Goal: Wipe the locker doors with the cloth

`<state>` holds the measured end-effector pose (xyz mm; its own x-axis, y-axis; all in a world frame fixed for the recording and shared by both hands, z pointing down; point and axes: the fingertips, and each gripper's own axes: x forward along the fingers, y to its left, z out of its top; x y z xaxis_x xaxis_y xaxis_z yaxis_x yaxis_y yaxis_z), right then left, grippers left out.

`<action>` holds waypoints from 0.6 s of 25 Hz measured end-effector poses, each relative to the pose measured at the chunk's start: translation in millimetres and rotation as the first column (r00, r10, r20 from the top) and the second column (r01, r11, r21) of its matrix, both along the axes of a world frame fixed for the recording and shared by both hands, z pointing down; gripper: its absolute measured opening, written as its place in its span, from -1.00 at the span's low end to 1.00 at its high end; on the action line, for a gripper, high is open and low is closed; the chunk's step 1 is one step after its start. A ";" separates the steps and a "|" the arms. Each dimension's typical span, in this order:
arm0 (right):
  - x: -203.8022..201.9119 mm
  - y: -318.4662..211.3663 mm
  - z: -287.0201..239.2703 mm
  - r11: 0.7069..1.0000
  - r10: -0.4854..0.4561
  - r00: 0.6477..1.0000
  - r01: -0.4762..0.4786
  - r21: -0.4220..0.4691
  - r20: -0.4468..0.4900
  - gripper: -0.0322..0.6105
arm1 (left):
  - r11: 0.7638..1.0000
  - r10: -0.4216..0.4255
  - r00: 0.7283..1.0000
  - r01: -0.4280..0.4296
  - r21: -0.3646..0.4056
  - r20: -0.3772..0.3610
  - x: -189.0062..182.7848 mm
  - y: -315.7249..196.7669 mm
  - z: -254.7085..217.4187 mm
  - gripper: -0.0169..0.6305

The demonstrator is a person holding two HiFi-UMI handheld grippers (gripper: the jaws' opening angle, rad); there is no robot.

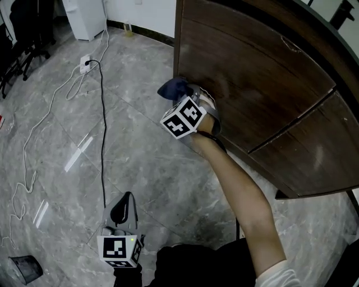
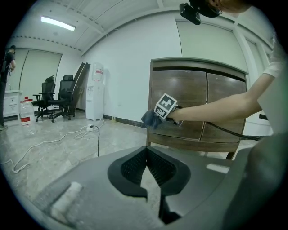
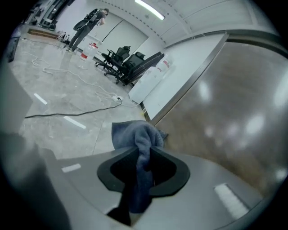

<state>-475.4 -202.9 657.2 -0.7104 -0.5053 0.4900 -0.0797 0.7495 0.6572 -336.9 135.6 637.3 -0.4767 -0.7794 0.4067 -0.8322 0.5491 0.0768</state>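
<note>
A dark blue cloth (image 1: 171,87) is bunched between the jaws of my right gripper (image 1: 187,91), which is shut on it. The cloth presses against the left edge of the dark brown wooden locker door (image 1: 252,73), low down near the floor. In the right gripper view the cloth (image 3: 137,134) hangs through the jaws of that gripper (image 3: 143,150), with the door (image 3: 225,99) close on the right. My left gripper (image 1: 127,197) is held low over the floor, away from the locker, jaws together and nothing in them. From the left gripper (image 2: 146,150) I see the cloth (image 2: 149,119) against the locker (image 2: 180,90).
A black cable (image 1: 102,140) and a white cable (image 1: 33,168) trail over the grey marble floor from a power strip (image 1: 85,63). A white water dispenser (image 1: 84,17) and office chairs (image 1: 22,33) stand at the back left. A small black bin (image 1: 25,268) sits at the bottom left.
</note>
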 end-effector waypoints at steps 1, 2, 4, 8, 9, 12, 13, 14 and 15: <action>-1.4 -0.5 -20.1 1.000 -0.001 1.000 0.001 0.006 0.028 -0.65 | 1.000 0.005 1.000 -0.005 0.005 0.000 1.6 -1.9 -2.5 -0.94; -2.5 -1.2 -40.3 1.000 -0.001 0.998 0.000 0.009 0.055 -0.65 | 1.000 0.012 1.000 -0.012 0.011 0.005 2.9 -3.4 -4.8 -0.94; -6.2 -1.9 -80.9 1.000 -0.005 0.994 0.004 0.008 0.112 -0.65 | 1.000 0.020 1.000 -0.021 0.018 0.014 5.0 -5.2 -9.1 -0.94; -13.2 -1.8 -162.4 1.000 -0.010 0.973 0.011 -0.001 0.229 -0.65 | 0.999 0.031 0.999 -0.032 0.025 0.024 12.5 -9.9 -17.3 -0.94; -13.7 -3.7 -183.0 1.000 -0.009 0.967 0.009 0.001 0.254 -0.65 | 0.999 0.035 0.999 -0.036 0.029 0.031 13.8 -12.2 -20.1 -0.94; -15.3 -7.3 -239.7 1.000 -0.007 0.949 0.008 0.000 0.316 -0.65 | 0.998 0.041 0.998 -0.043 0.035 0.044 17.8 -17.3 -28.9 -0.94; -15.5 -7.1 -256.4 1.000 -0.008 0.942 0.007 0.002 0.334 -0.65 | 0.998 0.042 0.998 -0.043 0.035 0.051 18.9 -17.5 -31.3 -0.94; -15.5 -6.7 -270.9 1.000 -0.009 0.937 0.007 0.005 0.350 -0.65 | 0.998 0.043 0.997 -0.045 0.034 0.061 19.7 -17.5 -33.2 -0.94; -15.1 -6.7 -282.3 1.000 -0.009 0.931 0.007 0.007 0.364 -0.65 | 0.998 0.046 0.997 -0.048 0.032 0.069 20.2 -17.7 -34.7 -0.94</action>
